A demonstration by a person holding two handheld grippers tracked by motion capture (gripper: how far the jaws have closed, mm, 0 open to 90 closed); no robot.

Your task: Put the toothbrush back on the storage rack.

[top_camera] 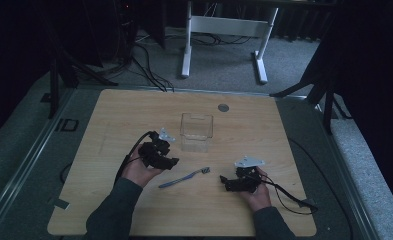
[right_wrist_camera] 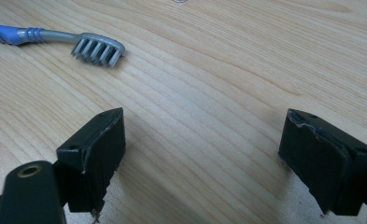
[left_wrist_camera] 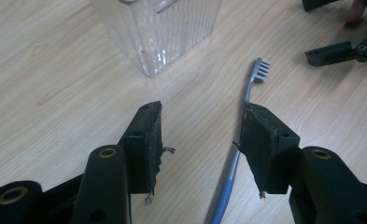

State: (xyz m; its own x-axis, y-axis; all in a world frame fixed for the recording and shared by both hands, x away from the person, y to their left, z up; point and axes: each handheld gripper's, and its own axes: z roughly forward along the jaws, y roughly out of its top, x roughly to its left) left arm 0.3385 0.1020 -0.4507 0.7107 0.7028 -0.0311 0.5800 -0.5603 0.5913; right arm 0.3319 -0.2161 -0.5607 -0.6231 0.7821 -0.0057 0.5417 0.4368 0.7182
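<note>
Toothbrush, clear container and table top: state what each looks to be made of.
Toothbrush: likely plastic, a matte grey neck and head running into a blue ribbed handle, with pale bristles that are probably nylon.
Clear container: transparent with fine vertical ribs and bright glints; probably hard plastic, though glass cannot be ruled out.
Table top: pale wood grain with a smooth, even face, so possibly laminate or veneer rather than solid wood.

One toothbrush [top_camera: 185, 177]; one container [top_camera: 196, 132] (clear)

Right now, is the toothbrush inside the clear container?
No, the toothbrush lies flat on the table, apart from the clear container.
</note>
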